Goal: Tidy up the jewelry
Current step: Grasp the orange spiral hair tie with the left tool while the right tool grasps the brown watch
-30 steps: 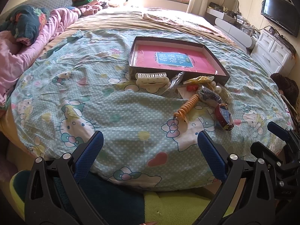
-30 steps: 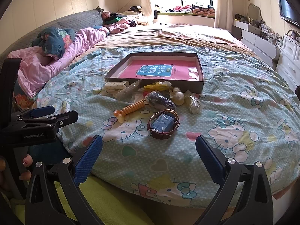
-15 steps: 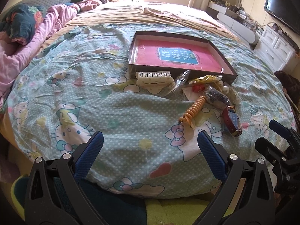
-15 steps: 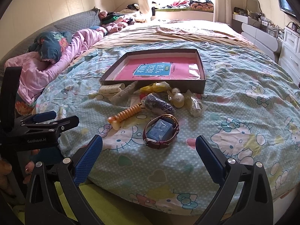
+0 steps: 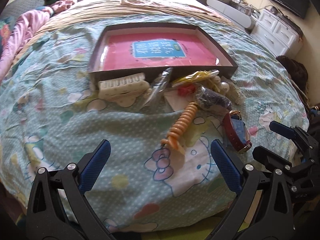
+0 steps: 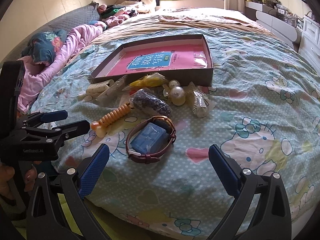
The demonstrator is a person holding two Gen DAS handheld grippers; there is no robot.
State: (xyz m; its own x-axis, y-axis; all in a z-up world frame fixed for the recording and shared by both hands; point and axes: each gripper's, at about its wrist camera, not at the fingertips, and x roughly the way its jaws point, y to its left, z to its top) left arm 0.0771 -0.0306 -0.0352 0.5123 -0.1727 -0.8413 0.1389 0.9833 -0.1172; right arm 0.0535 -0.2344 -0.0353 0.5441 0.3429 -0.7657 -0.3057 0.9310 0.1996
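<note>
Left wrist view: the left gripper point(image 5: 159, 167) hung released over the near edge of the bedspread point(image 5: 60, 108), its blue fingers point(image 5: 94, 166) spread wide with nothing between them. Ahead lay a shallow dark box point(image 5: 226, 52) holding a pink book point(image 5: 158, 50). The jewelry sat in a loose pile just in front of the box's near wall: a cream hair claw point(image 5: 122, 89), a clear packet point(image 5: 160, 86), a yellow packet point(image 5: 195, 78), an orange spiral hair tie point(image 5: 183, 123), a dark beaded piece point(image 5: 213, 100), pearls point(image 5: 224, 87) and a red-strapped watch point(image 5: 237, 133). The right gripper point(image 5: 280, 140) showed at the right edge.

Right wrist view: the right gripper point(image 6: 159, 165) was likewise released, its fingers point(image 6: 222, 168) wide apart and empty. The watch point(image 6: 151, 140), wrapped around a blue block point(image 6: 149, 139), lay nearest, just beyond the fingertips. The hair tie point(image 6: 112, 120) lay to its left, the beaded piece point(image 6: 152, 103) and pearls point(image 6: 177, 94) behind it, all beside the box point(image 6: 170, 76). The left gripper point(image 6: 52, 124) appeared at left, held by a hand point(image 6: 8, 180).
</note>
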